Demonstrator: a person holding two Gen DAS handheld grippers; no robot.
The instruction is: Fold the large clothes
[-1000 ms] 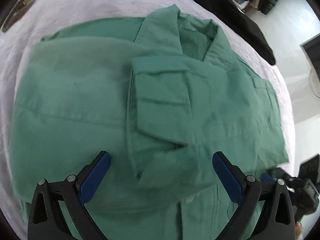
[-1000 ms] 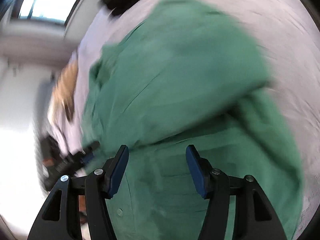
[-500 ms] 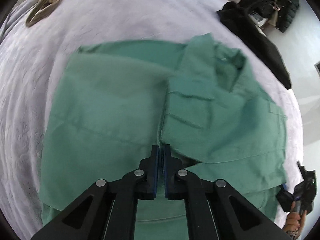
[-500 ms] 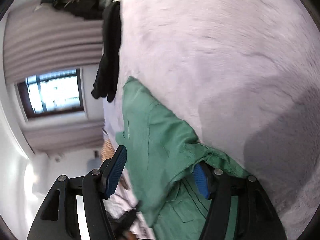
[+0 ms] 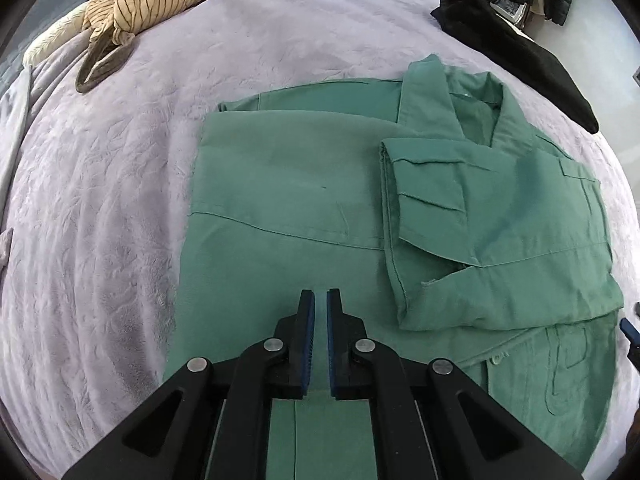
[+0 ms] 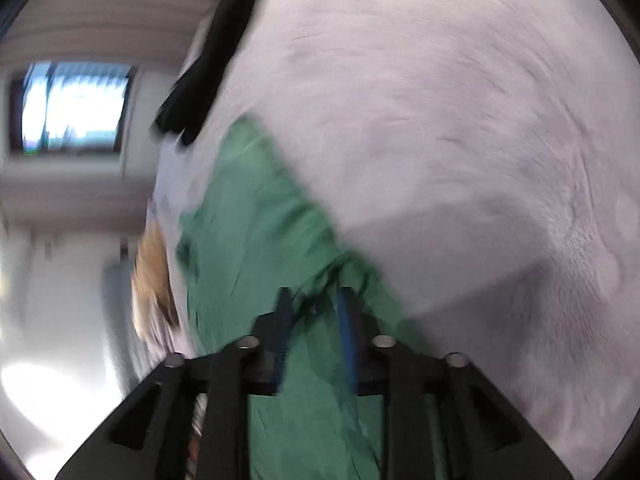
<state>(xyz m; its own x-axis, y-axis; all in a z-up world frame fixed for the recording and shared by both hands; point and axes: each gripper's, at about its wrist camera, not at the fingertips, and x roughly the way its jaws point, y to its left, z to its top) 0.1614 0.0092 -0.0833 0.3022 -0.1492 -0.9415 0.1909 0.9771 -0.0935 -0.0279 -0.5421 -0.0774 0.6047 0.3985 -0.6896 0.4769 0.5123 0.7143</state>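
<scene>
A large green shirt (image 5: 304,200) lies flat on a pale lilac bedspread (image 5: 100,200), collar at the back, both sides and a sleeve folded over the middle. My left gripper (image 5: 321,300) hovers above the shirt's near part with its jaws almost together and nothing between them. In the blurred right wrist view my right gripper (image 6: 316,304) has narrowed its jaws on a bunched edge of the green shirt (image 6: 256,224), with cloth between the blue pads.
A striped beige garment (image 5: 148,0) lies at the bed's back left. A black garment (image 5: 516,52) lies at the back right, with dark clothes behind it. The right wrist view shows a window (image 6: 72,108) and curtains at left.
My left gripper went from wide open to shut and pulled back from the shirt, which now looks farther away. My right gripper swung to the shirt's edge and closed on it.
</scene>
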